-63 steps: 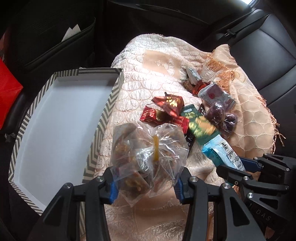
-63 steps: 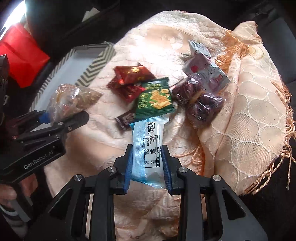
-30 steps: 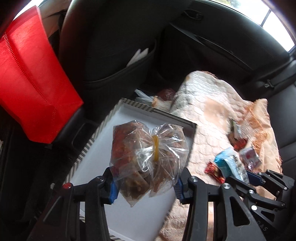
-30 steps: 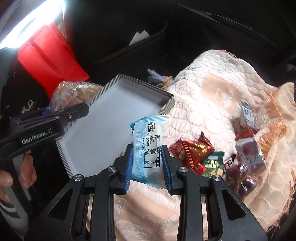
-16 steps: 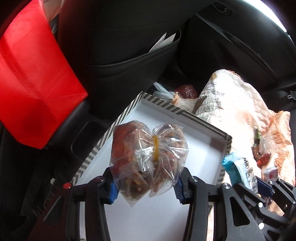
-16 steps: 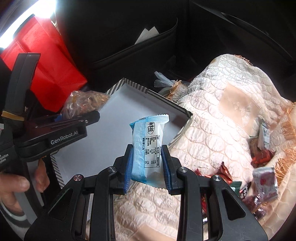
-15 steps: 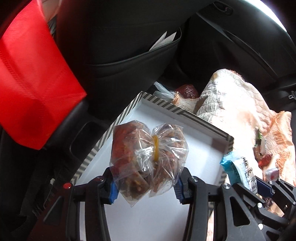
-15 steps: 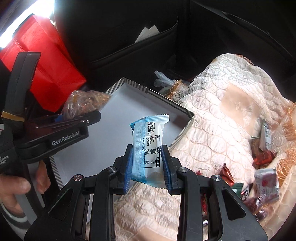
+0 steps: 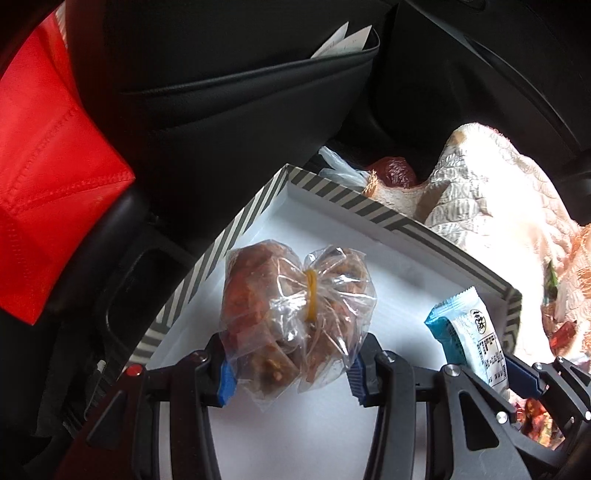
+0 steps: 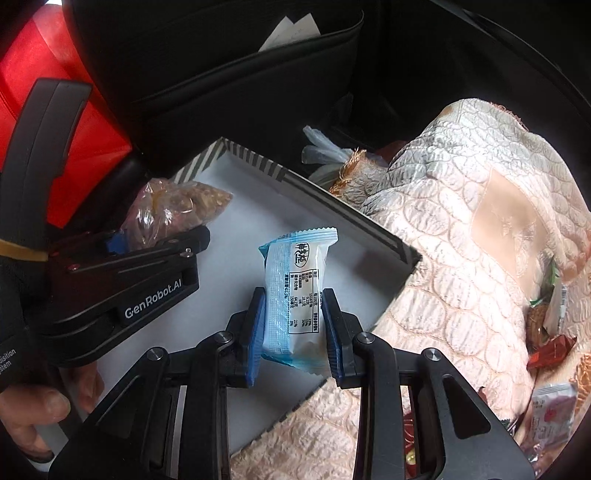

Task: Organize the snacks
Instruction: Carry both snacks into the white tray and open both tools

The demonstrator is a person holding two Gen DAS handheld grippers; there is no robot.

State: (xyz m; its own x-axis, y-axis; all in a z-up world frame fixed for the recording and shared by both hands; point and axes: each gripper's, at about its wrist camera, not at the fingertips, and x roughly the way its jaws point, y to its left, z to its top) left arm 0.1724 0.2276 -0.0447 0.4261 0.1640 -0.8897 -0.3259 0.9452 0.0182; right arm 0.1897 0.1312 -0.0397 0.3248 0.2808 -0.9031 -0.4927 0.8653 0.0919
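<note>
Biggest thing here is the black seat back (image 9: pixel 221 122), which walls off the far side, papers poking out of its pocket (image 10: pixel 291 29). A red bag (image 9: pixel 48 177) hangs at the left, so that side is closed in too. On the right a cream quilted blanket (image 10: pixel 480 229) is heaped up against the box's right wall and rises above it.

The box (image 9: pixel 332 192) is shallow, with a striped rim and a white floor, tilted in both views. Its floor is bare and wide open, so there's loads of room above it. Just past its far edge sit a knotted clear bag end (image 10: pixel 321 151) and something dark red (image 9: pixel 395 173), both outside the box.

The left gripper (image 9: pixel 290 369) is clamped on a clear bag of brown snacks (image 9: pixel 291 310) tied with a yellow band, hanging over the box's left part. The person's hand (image 10: pixel 40 406) shows below it in the right wrist view.

The right gripper (image 10: pixel 291 332) is pinching a blue-and-white packet (image 10: pixel 295 291) upright over the box floor near the right wall. The two grippers sit close side by side, apart.

The leftover loose wrappers (image 10: pixel 550 347), red, green and white ones, lie on the blanket well off to the right.
</note>
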